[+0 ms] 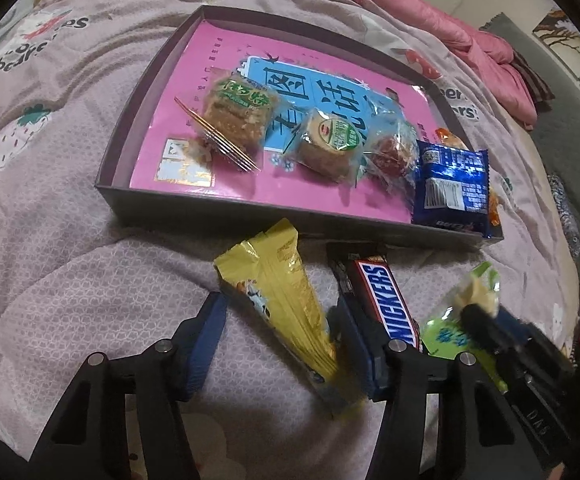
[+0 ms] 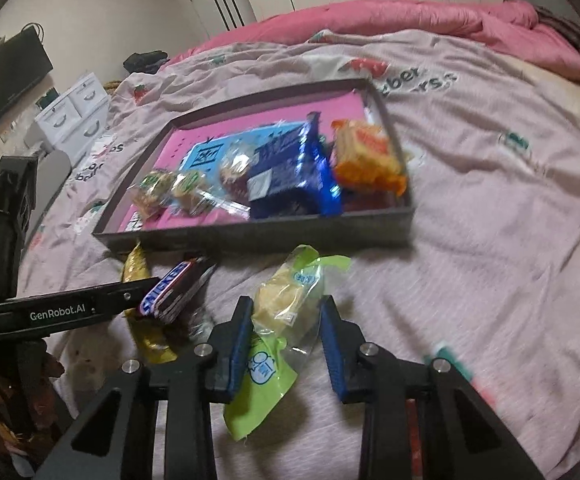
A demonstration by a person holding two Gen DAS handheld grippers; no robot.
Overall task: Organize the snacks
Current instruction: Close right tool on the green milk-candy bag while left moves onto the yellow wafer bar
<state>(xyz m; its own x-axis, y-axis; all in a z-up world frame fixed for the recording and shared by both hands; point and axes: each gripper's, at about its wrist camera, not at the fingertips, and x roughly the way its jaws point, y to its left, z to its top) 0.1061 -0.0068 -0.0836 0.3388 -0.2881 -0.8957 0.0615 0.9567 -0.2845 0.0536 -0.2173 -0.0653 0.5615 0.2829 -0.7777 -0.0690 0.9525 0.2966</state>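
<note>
A shallow dark tray (image 1: 249, 210) with a pink lining lies on the bed and holds several wrapped snacks, among them a blue packet (image 1: 452, 188) and an orange packet (image 2: 368, 156). In front of it lie a yellow packet (image 1: 285, 300), a Snickers bar (image 1: 390, 300) and a green-and-clear packet (image 2: 285, 312). My left gripper (image 1: 279, 316) is open with its fingers on either side of the yellow packet. My right gripper (image 2: 285, 320) is open around the green packet. The left gripper also shows in the right wrist view (image 2: 73, 310), beside the Snickers bar (image 2: 173, 288).
The bed is covered by a pink-grey printed sheet (image 1: 69, 220). A pink duvet (image 2: 390, 20) is bunched at the far side. A white drawer unit (image 2: 73, 112) and a dark screen (image 2: 5, 76) stand beyond the bed's left edge.
</note>
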